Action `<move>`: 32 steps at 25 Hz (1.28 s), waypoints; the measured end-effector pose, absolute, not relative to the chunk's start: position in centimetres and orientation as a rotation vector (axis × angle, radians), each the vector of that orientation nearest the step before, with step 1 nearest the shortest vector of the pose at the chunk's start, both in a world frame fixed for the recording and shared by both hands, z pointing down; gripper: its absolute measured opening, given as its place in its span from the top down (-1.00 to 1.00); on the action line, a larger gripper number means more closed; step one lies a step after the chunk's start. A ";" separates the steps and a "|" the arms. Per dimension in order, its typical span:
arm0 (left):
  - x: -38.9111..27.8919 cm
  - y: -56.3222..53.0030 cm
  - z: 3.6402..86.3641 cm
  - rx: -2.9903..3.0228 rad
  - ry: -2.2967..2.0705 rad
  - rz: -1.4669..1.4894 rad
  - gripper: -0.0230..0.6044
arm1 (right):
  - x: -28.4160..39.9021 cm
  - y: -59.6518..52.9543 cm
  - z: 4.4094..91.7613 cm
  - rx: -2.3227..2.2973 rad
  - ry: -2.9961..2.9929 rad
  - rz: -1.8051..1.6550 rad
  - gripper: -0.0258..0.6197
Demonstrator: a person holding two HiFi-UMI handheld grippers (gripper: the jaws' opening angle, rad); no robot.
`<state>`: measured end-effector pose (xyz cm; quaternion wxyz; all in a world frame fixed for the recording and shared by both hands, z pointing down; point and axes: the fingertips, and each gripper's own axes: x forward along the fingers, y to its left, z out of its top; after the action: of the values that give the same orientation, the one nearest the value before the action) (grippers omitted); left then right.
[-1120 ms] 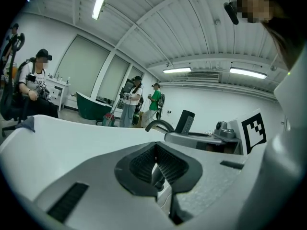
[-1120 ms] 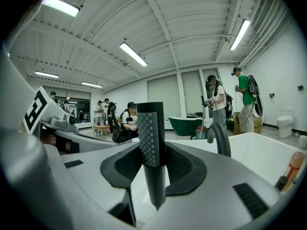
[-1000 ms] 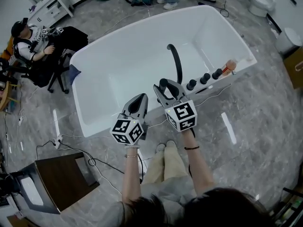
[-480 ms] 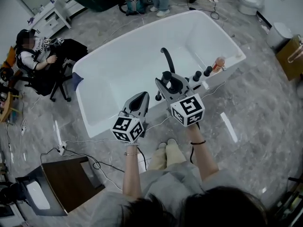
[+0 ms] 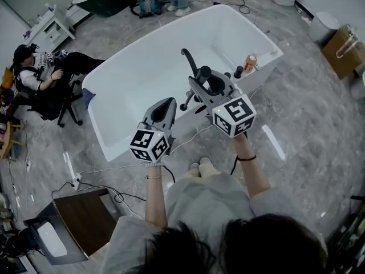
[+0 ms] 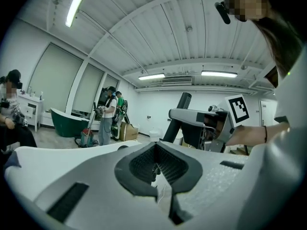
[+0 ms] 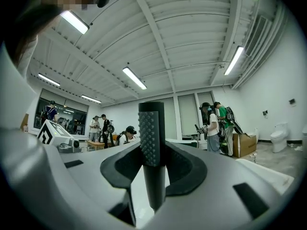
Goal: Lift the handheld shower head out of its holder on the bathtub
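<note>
At ten o'clock in the head view a seated person [image 5: 34,67] is seen, well apart from the white bathtub [image 5: 142,79], which is laid slantwise from eight o'clock towards one o'clock. Over the tub's near rim, just below the centre, the left gripper [image 5: 165,103] is held with its tip towards twelve o'clock. In the left gripper view its jaws [image 6: 157,171] are seen brought together, with nothing gripped between the pads. At its three o'clock, near but apart, the right gripper [image 5: 205,83] is held with its tip towards eleven o'clock. Its jaws are clamped on the black shower head [image 5: 203,72]. In the right gripper view the shower head [image 7: 152,128] is shown upright between the pads of the right gripper [image 7: 152,174], its nubbed face turned a little to nine o'clock and its top raised above the jaws. A curved black spout [image 5: 188,59] is seen at the shower head's eleven o'clock. A black knob [image 5: 238,71] and an orange bottle [image 5: 250,62] are set on the tub's rim at its two o'clock. The holder cannot be made out.
</note>
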<state>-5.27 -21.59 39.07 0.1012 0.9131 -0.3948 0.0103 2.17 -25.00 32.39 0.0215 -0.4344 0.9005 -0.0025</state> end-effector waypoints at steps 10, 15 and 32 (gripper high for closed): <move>-3.8 -19.7 36.8 2.773 -1.132 0.066 0.91 | 5.0 -22.4 29.8 -1.368 2.724 -0.004 0.52; -3.2 -19.4 36.1 2.792 -1.124 0.048 0.91 | 5.6 -21.9 29.5 -1.371 2.706 -0.005 0.52; -2.5 -20.1 36.0 2.786 -1.123 0.017 0.91 | 5.6 -22.5 29.8 -1.349 2.716 0.025 0.52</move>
<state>-2.46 -20.06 35.99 0.0685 0.9253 -0.3730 0.0058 5.63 -22.47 29.80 0.0545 -0.4443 0.8942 0.0083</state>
